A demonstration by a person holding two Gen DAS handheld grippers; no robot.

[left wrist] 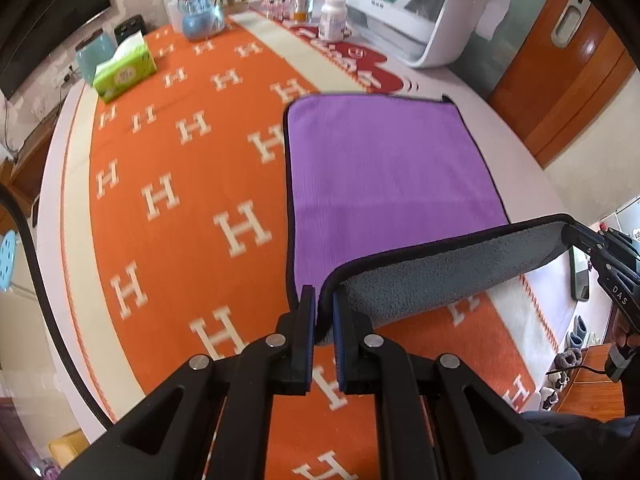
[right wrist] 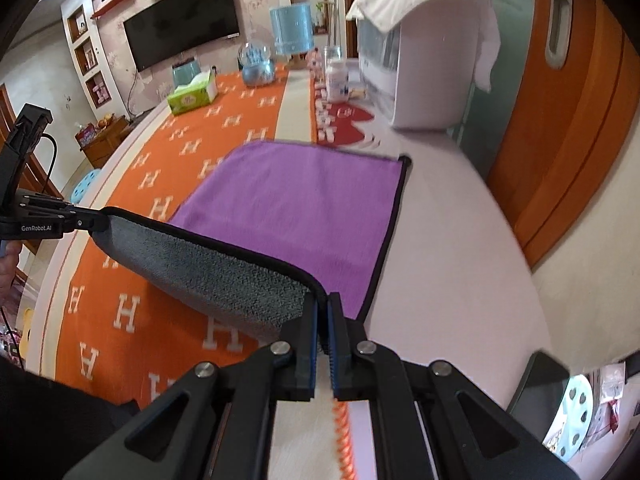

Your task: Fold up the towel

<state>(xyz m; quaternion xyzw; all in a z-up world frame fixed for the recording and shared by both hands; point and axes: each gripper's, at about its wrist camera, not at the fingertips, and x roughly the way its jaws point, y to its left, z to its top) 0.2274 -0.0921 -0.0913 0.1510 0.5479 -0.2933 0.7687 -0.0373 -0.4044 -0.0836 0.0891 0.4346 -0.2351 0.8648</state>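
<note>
A purple towel (left wrist: 392, 168) with a black hem and grey underside lies on the table, its far part flat. Its near edge is lifted, grey side (left wrist: 448, 272) facing me. My left gripper (left wrist: 323, 300) is shut on the near left corner of the towel. My right gripper (left wrist: 572, 232) shows at the right of the left wrist view, shut on the near right corner. In the right wrist view the towel (right wrist: 304, 204) lies ahead, my right gripper (right wrist: 323, 304) pinches its corner, and my left gripper (right wrist: 100, 222) holds the other corner at the left.
An orange cloth with white H marks (left wrist: 180, 200) covers the table's left part. At the back stand a green tissue box (left wrist: 124, 72), a blue snow globe (left wrist: 202, 12), a white pill bottle (left wrist: 334, 18) and a white appliance (left wrist: 424, 12). A wooden door (right wrist: 568, 128) is on the right.
</note>
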